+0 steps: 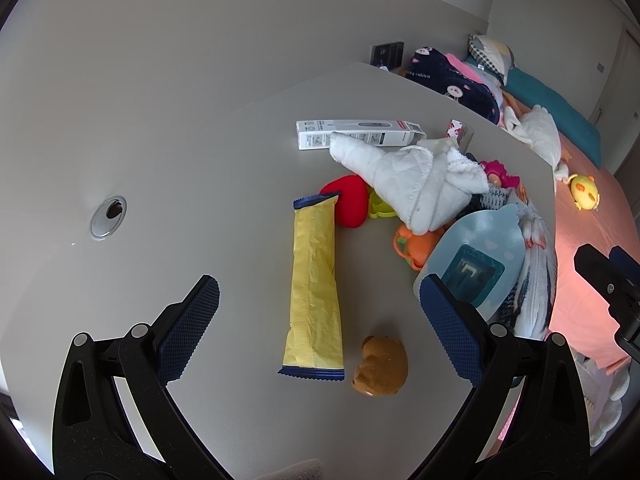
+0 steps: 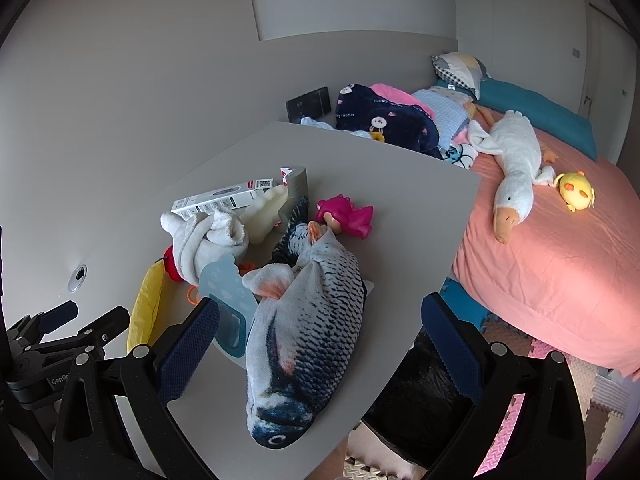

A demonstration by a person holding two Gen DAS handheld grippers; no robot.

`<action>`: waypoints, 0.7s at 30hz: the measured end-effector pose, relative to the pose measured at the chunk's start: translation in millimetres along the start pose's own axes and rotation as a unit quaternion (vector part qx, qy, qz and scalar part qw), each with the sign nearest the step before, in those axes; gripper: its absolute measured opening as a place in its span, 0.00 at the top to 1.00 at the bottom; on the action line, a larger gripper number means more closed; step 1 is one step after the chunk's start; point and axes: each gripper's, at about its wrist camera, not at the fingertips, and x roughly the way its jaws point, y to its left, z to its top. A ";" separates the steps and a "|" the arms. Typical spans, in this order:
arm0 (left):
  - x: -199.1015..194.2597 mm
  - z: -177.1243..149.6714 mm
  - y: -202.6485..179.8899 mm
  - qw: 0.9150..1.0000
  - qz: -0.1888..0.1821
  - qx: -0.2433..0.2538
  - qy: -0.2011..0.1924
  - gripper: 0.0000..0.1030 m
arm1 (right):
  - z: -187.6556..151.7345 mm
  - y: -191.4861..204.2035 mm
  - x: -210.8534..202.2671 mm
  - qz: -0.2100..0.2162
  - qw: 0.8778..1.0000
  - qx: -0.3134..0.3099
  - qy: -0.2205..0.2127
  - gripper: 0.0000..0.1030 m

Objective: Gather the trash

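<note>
The left gripper (image 1: 320,320) is spread wide and empty above the grey table (image 1: 200,152), its fingers either side of a yellow wrapper (image 1: 314,280) lying flat, not touching it. Just right of the wrapper's near end sits a small brown bear (image 1: 382,366). Farther off a white cloth (image 1: 416,184) covers a red heart toy (image 1: 352,200), with a long white box (image 1: 360,134) lying behind them; I cannot tell if the box holds anything. The right gripper (image 2: 320,328) is also spread wide and empty, over a plush fish (image 2: 308,328). A pink bed (image 2: 560,260) lies to the right.
</note>
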 end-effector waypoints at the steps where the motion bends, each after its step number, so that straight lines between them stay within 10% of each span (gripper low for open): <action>1: 0.9 -0.4 0.0 1.000 0.000 0.000 0.001 0.06 | -0.1 -1.5 0.1 0.000 1.000 0.002 0.000 0.02; 13: 30.6 -2.1 5.2 1.000 -0.017 0.007 0.021 0.06 | -7.4 1.0 26.6 0.041 0.998 0.018 0.040 0.03; 21: 60.7 -5.0 20.9 0.999 -0.025 -0.012 0.043 0.13 | -11.4 -1.0 48.1 0.037 0.997 0.028 0.065 0.20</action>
